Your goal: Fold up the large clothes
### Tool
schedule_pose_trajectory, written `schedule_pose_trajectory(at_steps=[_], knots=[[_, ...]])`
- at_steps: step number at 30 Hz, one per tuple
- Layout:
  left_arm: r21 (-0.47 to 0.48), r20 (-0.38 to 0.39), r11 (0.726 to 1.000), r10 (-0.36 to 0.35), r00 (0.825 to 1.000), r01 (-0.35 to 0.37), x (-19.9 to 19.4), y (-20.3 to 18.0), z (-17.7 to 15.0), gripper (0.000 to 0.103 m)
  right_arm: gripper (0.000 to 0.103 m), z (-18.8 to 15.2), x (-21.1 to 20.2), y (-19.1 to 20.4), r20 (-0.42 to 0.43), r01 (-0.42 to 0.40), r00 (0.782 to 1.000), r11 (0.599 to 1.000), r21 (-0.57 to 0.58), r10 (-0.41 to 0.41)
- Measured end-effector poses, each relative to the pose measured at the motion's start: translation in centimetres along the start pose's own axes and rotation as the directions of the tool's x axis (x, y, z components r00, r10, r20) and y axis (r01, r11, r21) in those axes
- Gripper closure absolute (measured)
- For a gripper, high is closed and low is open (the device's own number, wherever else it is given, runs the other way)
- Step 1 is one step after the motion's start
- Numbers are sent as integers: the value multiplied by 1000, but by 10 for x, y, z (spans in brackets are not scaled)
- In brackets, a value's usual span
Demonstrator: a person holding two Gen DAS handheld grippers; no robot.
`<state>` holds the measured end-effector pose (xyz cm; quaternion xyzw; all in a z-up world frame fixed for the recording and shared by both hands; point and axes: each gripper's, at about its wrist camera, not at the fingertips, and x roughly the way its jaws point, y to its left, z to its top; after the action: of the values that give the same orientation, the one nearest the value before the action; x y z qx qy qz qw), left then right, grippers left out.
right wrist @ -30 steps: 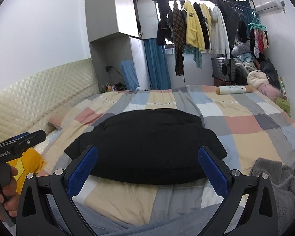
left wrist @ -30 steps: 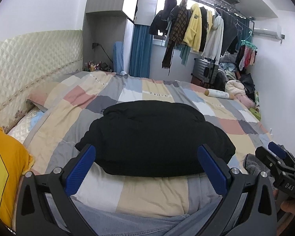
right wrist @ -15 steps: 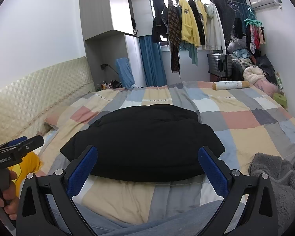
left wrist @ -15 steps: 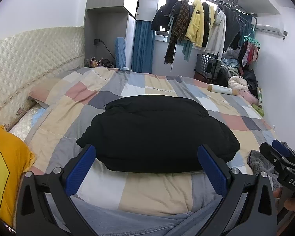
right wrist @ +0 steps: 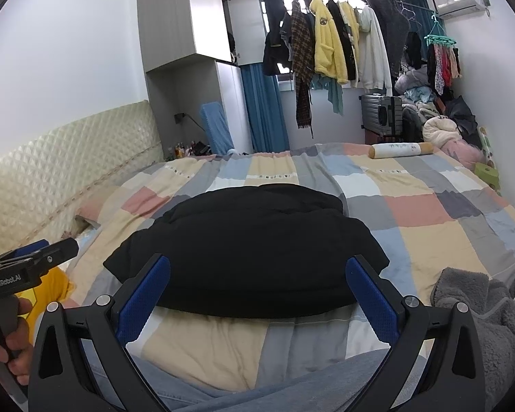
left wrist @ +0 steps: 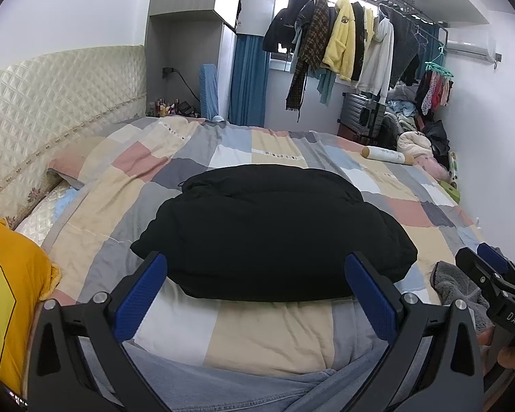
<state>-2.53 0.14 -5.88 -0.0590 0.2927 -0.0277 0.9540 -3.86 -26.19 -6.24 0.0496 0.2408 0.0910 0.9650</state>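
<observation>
Sideways, "GenRobot.AI" marks the left gripper (right wrist: 31,261), "DAS" the right gripper (left wrist: 491,267); both fingers spread, empty.

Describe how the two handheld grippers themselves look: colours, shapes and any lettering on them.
Both match. The left gripper and right gripper each have a black frame with triangular cut-outs, silver screws at the joints, and two long fingers faced with textured blue pads. Seen from the other camera, the left one reads "GenRobot.AI" in white and the right one "DAS". No cables or sleeves show.
</observation>
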Motion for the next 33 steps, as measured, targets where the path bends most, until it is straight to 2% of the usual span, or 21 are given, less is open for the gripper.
schedule_pose_trajectory(at_steps=[33], knots=[[-9, -21, 1000, -12, 1000, 12, 2, 2, -5, 0, 0, -3, -1, -4, -5, 15, 1000, 1000, 7, -15]])
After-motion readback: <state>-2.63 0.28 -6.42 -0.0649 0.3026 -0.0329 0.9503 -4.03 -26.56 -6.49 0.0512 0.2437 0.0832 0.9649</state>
